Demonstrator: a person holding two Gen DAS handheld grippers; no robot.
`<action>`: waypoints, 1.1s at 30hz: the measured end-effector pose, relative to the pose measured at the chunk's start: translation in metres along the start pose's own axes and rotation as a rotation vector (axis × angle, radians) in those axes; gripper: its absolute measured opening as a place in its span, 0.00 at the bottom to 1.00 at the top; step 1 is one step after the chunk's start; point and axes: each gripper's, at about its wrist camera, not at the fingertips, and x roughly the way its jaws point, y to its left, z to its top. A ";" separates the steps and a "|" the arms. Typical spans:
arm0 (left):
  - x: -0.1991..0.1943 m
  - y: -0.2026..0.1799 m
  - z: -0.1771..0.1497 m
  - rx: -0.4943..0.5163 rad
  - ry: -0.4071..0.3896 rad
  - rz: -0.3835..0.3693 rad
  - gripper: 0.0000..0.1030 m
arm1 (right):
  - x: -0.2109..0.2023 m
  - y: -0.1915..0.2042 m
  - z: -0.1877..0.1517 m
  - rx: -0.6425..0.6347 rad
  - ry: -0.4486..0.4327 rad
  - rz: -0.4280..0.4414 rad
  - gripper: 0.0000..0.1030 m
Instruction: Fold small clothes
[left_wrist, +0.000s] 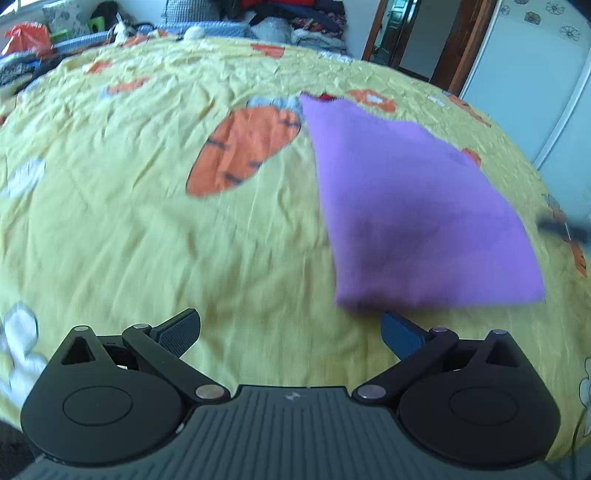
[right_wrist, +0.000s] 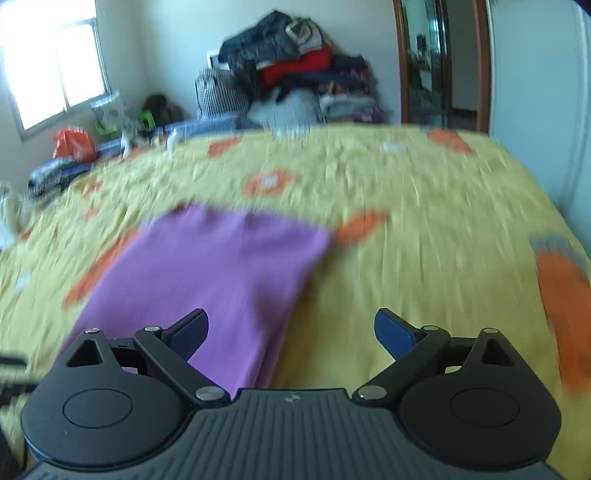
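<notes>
bed: covered by a wrinkled yellow sheet (left_wrist: 129, 229) printed with orange carrots (left_wrist: 243, 151)
on it: a folded purple cloth (left_wrist: 417, 218), lying flat, at 2 o'clock from the left-wrist view's centre
far edge, 12 o'clock: piled clothes (right_wrist: 295, 74), blurred

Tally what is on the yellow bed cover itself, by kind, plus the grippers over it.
Purple folded cloth: 1
Grippers, both open and holding nothing: 2 (left gripper, right gripper)
Bed cover underneath: 1
Total: 4
The clothes pile behind the bed is too jumbled to count.
</notes>
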 end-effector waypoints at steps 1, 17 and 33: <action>0.001 0.000 -0.004 -0.007 0.009 0.000 1.00 | -0.009 0.005 -0.016 0.005 -0.004 -0.018 0.95; 0.014 -0.045 -0.016 0.066 0.042 0.141 1.00 | 0.003 0.052 -0.082 -0.019 0.039 -0.172 1.00; 0.015 -0.050 -0.017 0.037 0.016 0.169 1.00 | 0.009 0.070 -0.083 -0.027 0.009 -0.169 1.00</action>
